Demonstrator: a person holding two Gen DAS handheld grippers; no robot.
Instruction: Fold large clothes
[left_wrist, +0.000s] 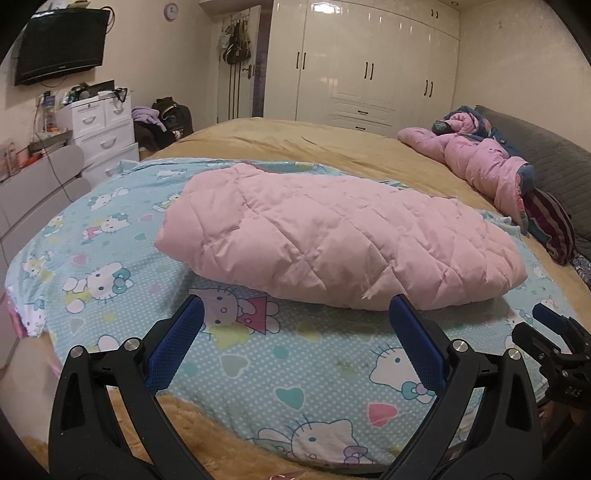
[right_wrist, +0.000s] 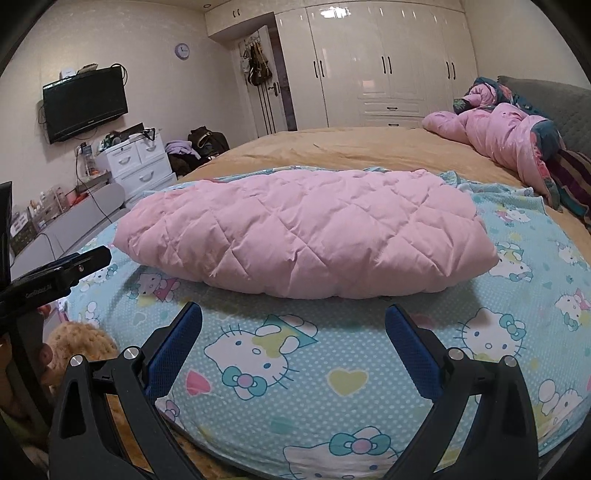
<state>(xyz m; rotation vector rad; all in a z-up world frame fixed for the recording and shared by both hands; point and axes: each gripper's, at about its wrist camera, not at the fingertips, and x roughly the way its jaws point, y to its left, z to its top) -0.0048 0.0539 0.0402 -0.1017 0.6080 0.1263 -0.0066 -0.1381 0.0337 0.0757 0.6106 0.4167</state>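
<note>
A pink quilted padded garment (left_wrist: 332, 236) lies folded into a compact bundle on a light blue Hello Kitty sheet (left_wrist: 258, 369) spread on the bed. It also shows in the right wrist view (right_wrist: 306, 232), on the same sheet (right_wrist: 332, 387). My left gripper (left_wrist: 297, 306) is open and empty, just short of the bundle's near edge. My right gripper (right_wrist: 293, 314) is open and empty, also just short of the near edge. The right gripper shows at the right edge of the left wrist view (left_wrist: 554, 332).
The bed has a tan blanket (left_wrist: 295, 140). A crumpled pink quilt (left_wrist: 487, 162) and a grey headboard (left_wrist: 546, 147) are at the far right. A white drawer unit (left_wrist: 107, 136), wall TV (left_wrist: 61, 44) and white wardrobe (left_wrist: 369, 62) stand beyond the bed.
</note>
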